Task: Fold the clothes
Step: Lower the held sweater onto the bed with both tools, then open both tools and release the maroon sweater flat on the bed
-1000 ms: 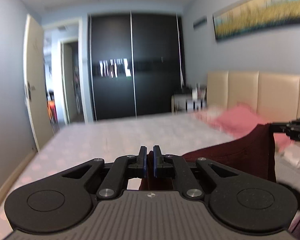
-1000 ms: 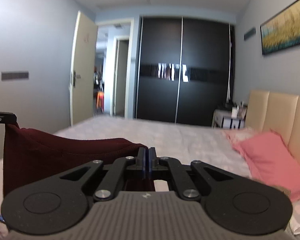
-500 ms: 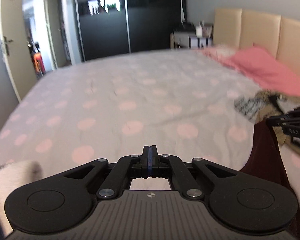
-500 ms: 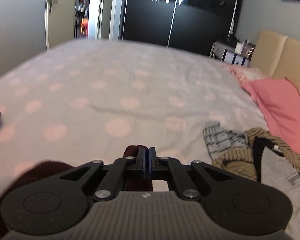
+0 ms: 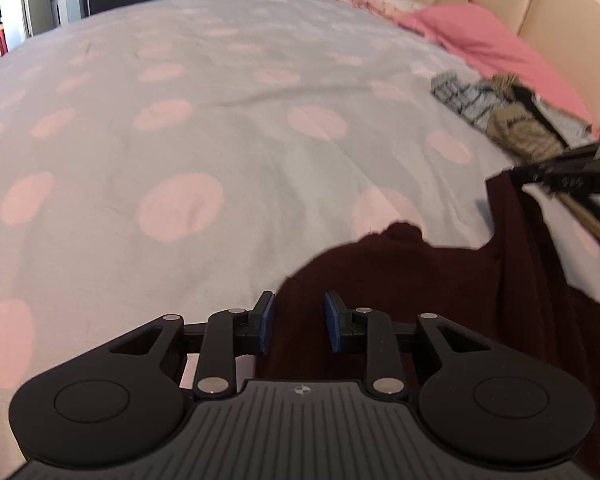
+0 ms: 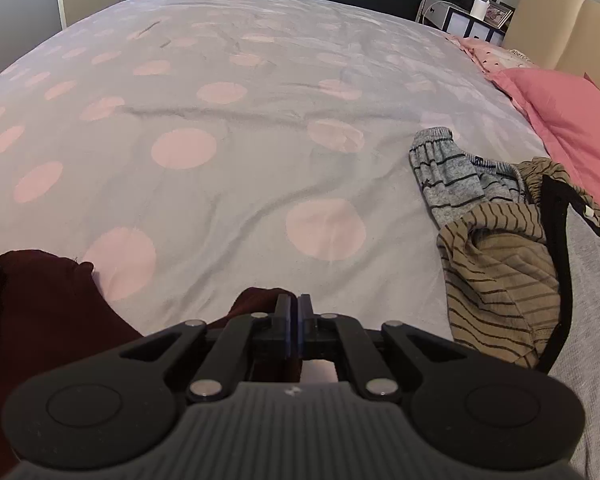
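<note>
A dark maroon garment (image 5: 440,280) lies low over the grey bedsheet with pink dots (image 5: 220,140). My left gripper (image 5: 299,322) is open, its blue pads either side of the garment's edge without pinching it. My right gripper (image 6: 294,320) is shut on a corner of the maroon garment (image 6: 256,300); more of the cloth shows at the left in the right wrist view (image 6: 48,300). In the left wrist view the right gripper (image 5: 560,178) holds the cloth's far corner up at the right edge.
A heap of unfolded clothes lies at the right: a grey striped piece (image 6: 448,176), a tan striped piece (image 6: 496,272) and a grey shirt (image 6: 588,320). A pink pillow (image 6: 568,120) lies by the beige headboard (image 6: 572,36). A bedside unit (image 6: 460,20) stands beyond.
Both grippers came down from holding the garment up in the air to just above the bed. The left gripper has opened and let go of the cloth.
</note>
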`<action>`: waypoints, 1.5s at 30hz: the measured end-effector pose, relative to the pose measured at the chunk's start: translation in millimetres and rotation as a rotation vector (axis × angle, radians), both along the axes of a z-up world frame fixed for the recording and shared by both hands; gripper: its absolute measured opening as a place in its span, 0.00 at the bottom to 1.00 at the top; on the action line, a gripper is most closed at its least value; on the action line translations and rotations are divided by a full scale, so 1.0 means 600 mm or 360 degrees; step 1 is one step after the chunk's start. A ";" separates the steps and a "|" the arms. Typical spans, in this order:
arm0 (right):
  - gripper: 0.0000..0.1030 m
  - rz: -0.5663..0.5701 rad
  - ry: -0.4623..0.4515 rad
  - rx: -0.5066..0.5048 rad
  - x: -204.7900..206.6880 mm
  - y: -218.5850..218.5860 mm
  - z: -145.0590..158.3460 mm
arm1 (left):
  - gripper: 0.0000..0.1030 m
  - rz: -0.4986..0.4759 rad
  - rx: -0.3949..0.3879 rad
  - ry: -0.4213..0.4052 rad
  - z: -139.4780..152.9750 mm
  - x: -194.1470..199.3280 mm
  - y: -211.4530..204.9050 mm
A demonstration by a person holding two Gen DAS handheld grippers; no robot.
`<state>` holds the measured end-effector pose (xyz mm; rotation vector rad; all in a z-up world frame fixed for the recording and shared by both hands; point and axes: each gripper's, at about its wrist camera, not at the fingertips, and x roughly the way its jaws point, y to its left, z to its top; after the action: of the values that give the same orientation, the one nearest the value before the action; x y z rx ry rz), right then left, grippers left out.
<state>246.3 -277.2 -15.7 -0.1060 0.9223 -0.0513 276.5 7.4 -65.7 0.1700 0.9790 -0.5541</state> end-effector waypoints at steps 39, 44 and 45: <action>0.38 0.0003 -0.0058 0.0122 0.087 0.052 0.019 | 0.38 0.0658 0.0013 -0.0131 0.073 0.041 0.141; 0.38 0.0006 -0.0103 0.0163 0.025 0.021 0.066 | 0.39 0.0683 -0.0070 -0.0148 0.119 -0.018 0.147; 0.38 0.0000 -0.0100 0.0175 0.008 0.014 0.071 | 0.39 0.0680 -0.0080 -0.0159 0.127 -0.035 0.146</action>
<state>251.0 -269.0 26.9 -0.0024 0.8603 -0.0038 255.3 95.2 10.7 -0.0572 0.8703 -0.1759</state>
